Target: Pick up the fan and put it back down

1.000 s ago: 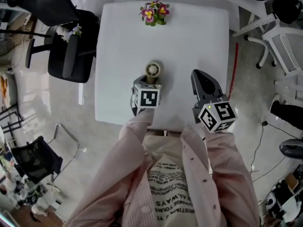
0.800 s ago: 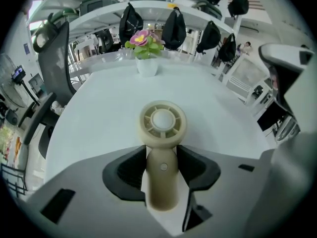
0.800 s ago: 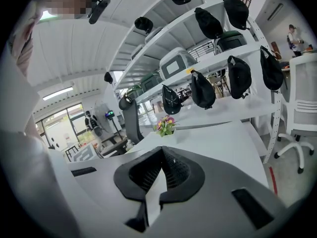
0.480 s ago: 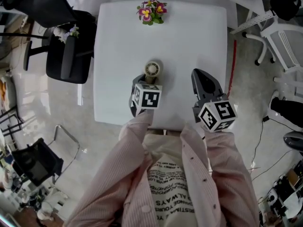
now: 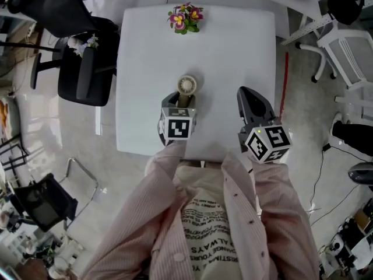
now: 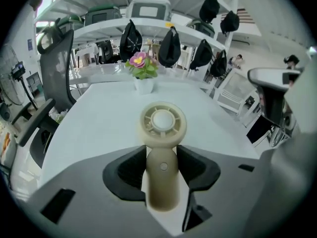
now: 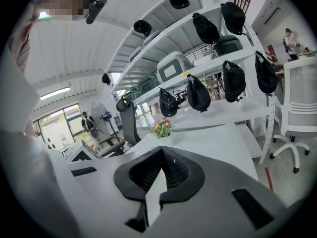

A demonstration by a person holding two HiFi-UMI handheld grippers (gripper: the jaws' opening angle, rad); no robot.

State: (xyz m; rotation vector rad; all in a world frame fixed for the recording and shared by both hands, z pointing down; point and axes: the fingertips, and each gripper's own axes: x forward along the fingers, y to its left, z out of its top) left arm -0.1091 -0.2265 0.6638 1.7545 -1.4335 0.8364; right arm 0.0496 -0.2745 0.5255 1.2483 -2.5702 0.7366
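A cream hand-held fan [image 5: 187, 86] with a round head is at the middle of the white table [image 5: 233, 51]. My left gripper [image 5: 185, 100] is shut on its handle. In the left gripper view the handle [image 6: 162, 180] stands between the two dark pads, which press on it from both sides, and the fan head [image 6: 163, 123] sticks out past them, over the tabletop. My right gripper [image 5: 249, 98] hovers over the table's near right part, apart from the fan. In the right gripper view its jaws [image 7: 161, 155] are shut with nothing between them.
A small pot of flowers [image 5: 185, 17] stands at the table's far edge. A black office chair [image 5: 81, 57] is at the table's left side, and white chairs [image 5: 349, 45] stand at the right. Shelves with black helmets [image 7: 233, 78] are behind the table.
My left gripper has tipped and risen slightly with the fan still in its jaws. The right gripper has stayed where it was.
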